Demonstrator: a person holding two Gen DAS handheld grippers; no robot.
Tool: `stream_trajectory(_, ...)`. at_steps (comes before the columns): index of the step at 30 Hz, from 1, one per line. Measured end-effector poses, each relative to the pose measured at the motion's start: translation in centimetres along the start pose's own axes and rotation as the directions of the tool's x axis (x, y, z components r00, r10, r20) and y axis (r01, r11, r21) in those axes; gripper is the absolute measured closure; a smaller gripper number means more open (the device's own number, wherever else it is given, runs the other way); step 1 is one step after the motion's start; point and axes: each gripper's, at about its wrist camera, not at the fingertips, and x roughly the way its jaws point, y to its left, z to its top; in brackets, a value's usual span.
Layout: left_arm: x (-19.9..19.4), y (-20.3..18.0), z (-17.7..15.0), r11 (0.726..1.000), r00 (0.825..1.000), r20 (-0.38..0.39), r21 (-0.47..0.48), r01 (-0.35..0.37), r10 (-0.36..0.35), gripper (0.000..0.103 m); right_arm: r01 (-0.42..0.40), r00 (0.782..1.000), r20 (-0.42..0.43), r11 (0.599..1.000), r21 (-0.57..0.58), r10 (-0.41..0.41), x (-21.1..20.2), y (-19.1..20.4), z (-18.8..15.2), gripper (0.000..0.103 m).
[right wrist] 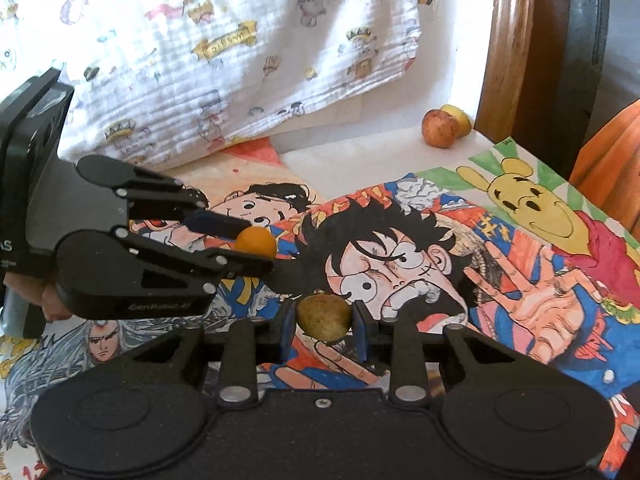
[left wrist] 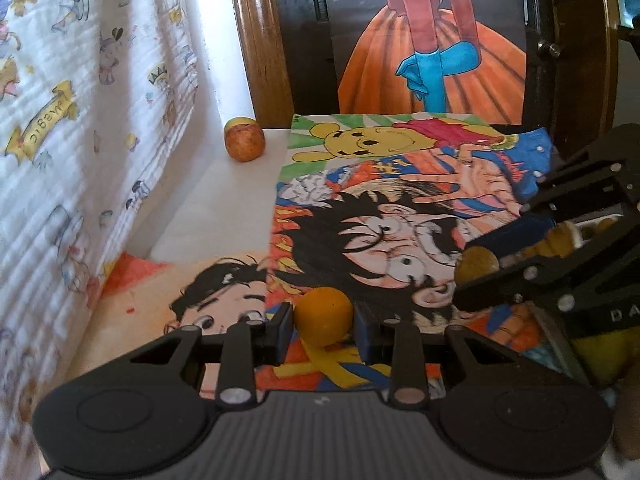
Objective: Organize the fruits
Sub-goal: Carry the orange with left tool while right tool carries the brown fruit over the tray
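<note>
I am carrying two fruits at once, so this is the transport step of organizing them. My left gripper point(left wrist: 324, 326) is clamping a small orange fruit point(left wrist: 325, 316) between its blue pads, and my right gripper point(right wrist: 323, 322) is clamping a brownish, rough-skinned fruit point(right wrist: 323, 317) the same way; both pieces are hanging clear above the cartoon drawings point(right wrist: 400, 248) that cover the surface point(left wrist: 224, 200). The two grippers are sitting close together, the right one just to the right of the left. Over by the wooden post point(left wrist: 256, 40), at the far corner near the patterned cloth point(right wrist: 240, 60), a red apple point(right wrist: 439, 128) is resting with a yellow fruit point(right wrist: 458, 118) touching it from behind. I am judging that pile to be the gathering spot. The next move calls for bringing both loads toward that corner, lowering them beside the apple, and only then letting the jaws part, one side at a time so the round fruits are not rolling off.
</note>
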Motion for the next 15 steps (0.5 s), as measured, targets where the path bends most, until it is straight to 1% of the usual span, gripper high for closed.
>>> stream_trajectory(6, -2.5, -1.3, 0.3, 1.0, 1.0, 0.02, -0.026, 0.006, -0.005, 0.068, 0.018, 0.999, 0.036, 1.0, 0.018, -0.018, -3.0, 0.0, -0.4, 0.071)
stream_trajectory(10, -4.7, -2.8, 0.9, 1.0, 0.998, 0.055, -0.019, 0.009, -0.008, 0.068, 0.033, 0.997, 0.063, 0.999, 0.03, -0.035, -5.6, 0.0, -1.0, 0.071)
stream_trajectory(15, -6.9, -5.2, 1.4, 1.0, 0.996, 0.09, 0.003, 0.027, -0.027, 0.068, 0.062, 0.993, 0.095, 0.997, 0.038, -0.065, -9.1, 0.0, -2.1, 0.071)
